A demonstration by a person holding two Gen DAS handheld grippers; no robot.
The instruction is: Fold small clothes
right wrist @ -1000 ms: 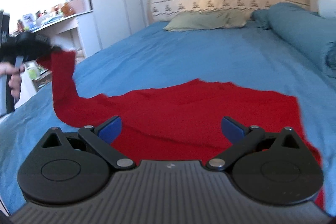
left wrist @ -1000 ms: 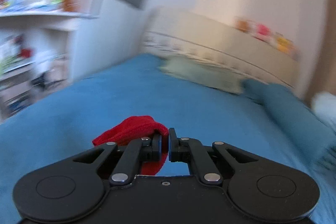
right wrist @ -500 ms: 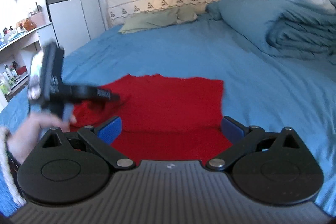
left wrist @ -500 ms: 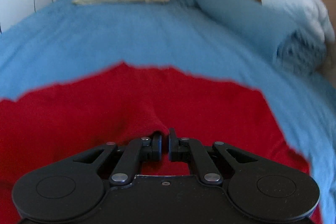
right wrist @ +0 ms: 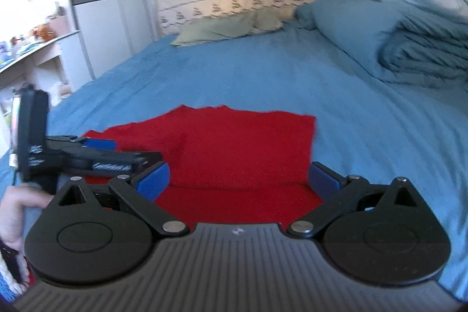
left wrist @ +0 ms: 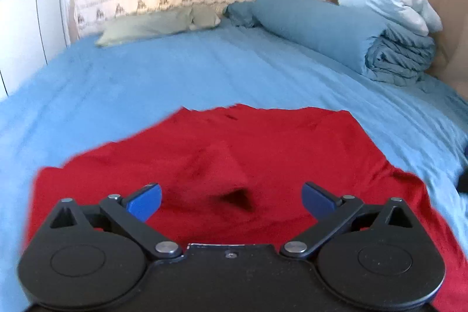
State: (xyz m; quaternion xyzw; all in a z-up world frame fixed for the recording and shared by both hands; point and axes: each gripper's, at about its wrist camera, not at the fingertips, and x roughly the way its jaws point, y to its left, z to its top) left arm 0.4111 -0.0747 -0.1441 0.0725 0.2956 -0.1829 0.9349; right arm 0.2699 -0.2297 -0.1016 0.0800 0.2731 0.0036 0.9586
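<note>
Released since a second ago: left gripper (left wrist: 231,199), then pinched shut on a corner of the red garment (left wrist: 263,154), now with jaws opening, spread wide, nothing pressed between the blue pads (left wrist: 144,201). Red cloth carried in from the left and laid doubled over itself near the foot of the blue bed sheet (left wrist: 204,72). Right gripper (right wrist: 238,180) wide too, poised above the near fold, gripping nothing. Far edge of the garment ragged, right edge straight. Beyond, broad bare sheet up to a green pillow (left wrist: 152,25). Rolled teal duvet (left wrist: 336,28) along the right side, well apart.
</note>
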